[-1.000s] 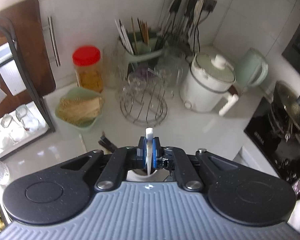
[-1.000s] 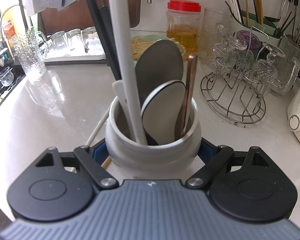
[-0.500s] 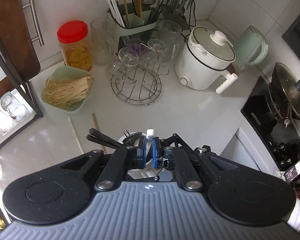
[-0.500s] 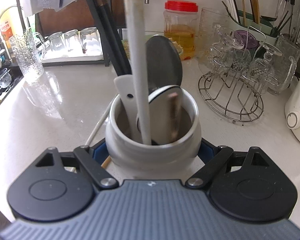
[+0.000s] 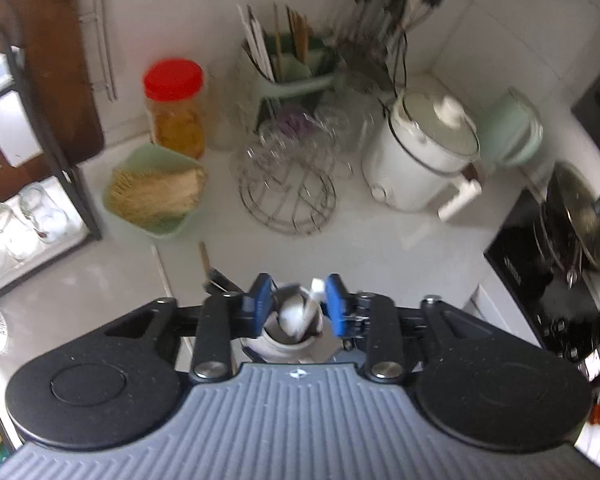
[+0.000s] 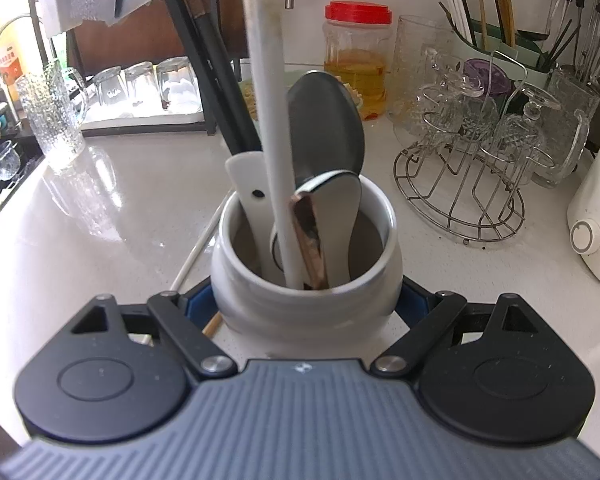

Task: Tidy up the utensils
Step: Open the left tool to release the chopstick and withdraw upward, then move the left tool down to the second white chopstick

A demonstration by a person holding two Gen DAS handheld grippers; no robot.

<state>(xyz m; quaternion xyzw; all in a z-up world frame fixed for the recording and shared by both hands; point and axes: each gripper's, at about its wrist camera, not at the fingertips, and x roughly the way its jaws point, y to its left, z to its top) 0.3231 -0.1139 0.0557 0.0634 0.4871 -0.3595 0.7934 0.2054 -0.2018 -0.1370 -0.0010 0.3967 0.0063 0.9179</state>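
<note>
A white ceramic utensil crock (image 6: 308,304) stands on the counter with my right gripper (image 6: 306,300) shut on its sides. It holds a long white handle (image 6: 270,120), a grey spoon (image 6: 326,128), a white-faced spoon (image 6: 336,208), a copper-coloured handle (image 6: 308,236), a flat white handle (image 6: 250,196) and black handles (image 6: 204,80). My left gripper (image 5: 298,304) hovers over the crock (image 5: 284,344). Its jaws are opening, and the white handle's tip (image 5: 317,284) stands loose between the blue pads, close to the right pad. A white chopstick (image 6: 196,252) and a wooden one (image 6: 212,324) lie beside the crock.
Behind the crock are a wire rack of glasses (image 5: 288,192), a red-lidded jar (image 5: 174,108), a green bowl of thin sticks (image 5: 156,192) and a green cutlery caddy (image 5: 292,68). A white cooker (image 5: 424,160), a kettle (image 5: 508,128) and a stove with pans (image 5: 572,232) stand right. A black shelf with glasses (image 5: 28,216) stands left.
My left gripper's pads have parted from the white handle, which now stands in the crock. The copper-coloured handle has slid lower and to the left inside the crock. My right gripper has stayed put.
</note>
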